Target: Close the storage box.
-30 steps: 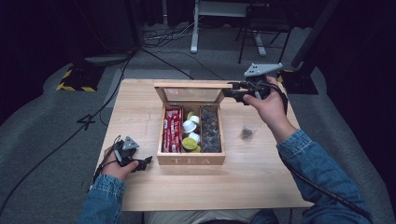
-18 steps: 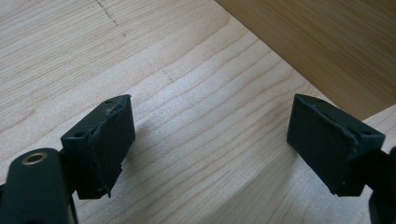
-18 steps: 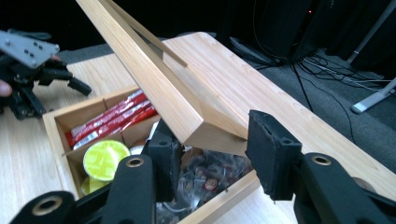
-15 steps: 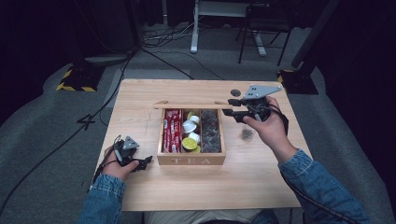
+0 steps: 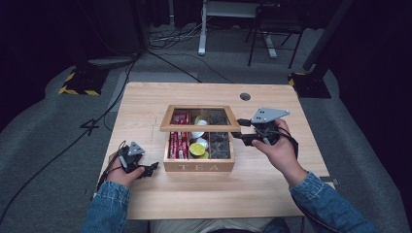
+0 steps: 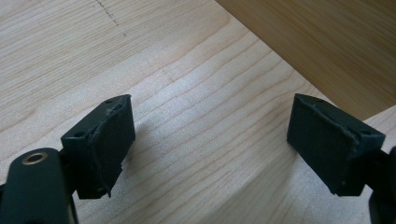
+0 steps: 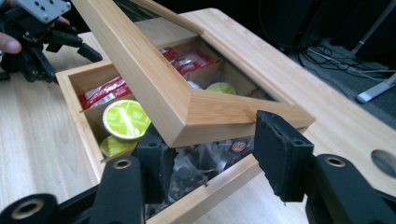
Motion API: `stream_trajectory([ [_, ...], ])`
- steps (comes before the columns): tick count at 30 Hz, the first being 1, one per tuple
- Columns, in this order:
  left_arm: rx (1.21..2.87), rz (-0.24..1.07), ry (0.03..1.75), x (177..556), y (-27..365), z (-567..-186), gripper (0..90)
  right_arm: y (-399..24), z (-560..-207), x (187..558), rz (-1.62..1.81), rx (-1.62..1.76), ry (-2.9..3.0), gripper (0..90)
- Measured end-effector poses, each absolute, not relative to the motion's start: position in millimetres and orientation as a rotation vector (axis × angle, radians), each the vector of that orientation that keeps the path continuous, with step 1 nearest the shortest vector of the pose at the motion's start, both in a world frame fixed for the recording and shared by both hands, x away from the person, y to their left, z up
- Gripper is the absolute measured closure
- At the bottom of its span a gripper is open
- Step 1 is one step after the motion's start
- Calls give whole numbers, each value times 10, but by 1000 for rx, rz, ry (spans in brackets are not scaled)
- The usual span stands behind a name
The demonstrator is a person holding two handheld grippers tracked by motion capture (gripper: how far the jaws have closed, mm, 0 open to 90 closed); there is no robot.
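Looking down, I see my right hand-held gripper, its jaws just opened wider, straddling the half-lowered lid corner of the tea box mid-tabletop without pressing, while my left hand-held gripper rests open beside the box.

Wooden tea box mid-table, glass-paned lid half lowered, tilted.

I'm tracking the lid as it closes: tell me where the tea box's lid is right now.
In the high view the lid hangs partly lowered over the tea box at mid-table, its right corner between the right gripper's open jaws.
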State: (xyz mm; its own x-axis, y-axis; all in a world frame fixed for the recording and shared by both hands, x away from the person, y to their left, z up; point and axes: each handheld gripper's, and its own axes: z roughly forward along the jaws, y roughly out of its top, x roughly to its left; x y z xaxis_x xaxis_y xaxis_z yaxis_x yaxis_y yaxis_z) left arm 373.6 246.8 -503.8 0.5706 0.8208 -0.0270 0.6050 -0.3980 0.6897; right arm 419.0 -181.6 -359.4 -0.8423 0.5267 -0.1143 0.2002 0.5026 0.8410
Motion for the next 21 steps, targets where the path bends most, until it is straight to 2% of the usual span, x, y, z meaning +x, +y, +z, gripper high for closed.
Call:
stream_trajectory([
  [5, 2138, 423, 1133, 3736, 2467, -5041, 157, -1820, -3754, 4109, 1278, 619, 2408, 436],
  [21, 2140, 422, 1134, 3736, 2467, -5040, 156, -1812, -4078, 3984, 1218, 619, 2460, 425],
])
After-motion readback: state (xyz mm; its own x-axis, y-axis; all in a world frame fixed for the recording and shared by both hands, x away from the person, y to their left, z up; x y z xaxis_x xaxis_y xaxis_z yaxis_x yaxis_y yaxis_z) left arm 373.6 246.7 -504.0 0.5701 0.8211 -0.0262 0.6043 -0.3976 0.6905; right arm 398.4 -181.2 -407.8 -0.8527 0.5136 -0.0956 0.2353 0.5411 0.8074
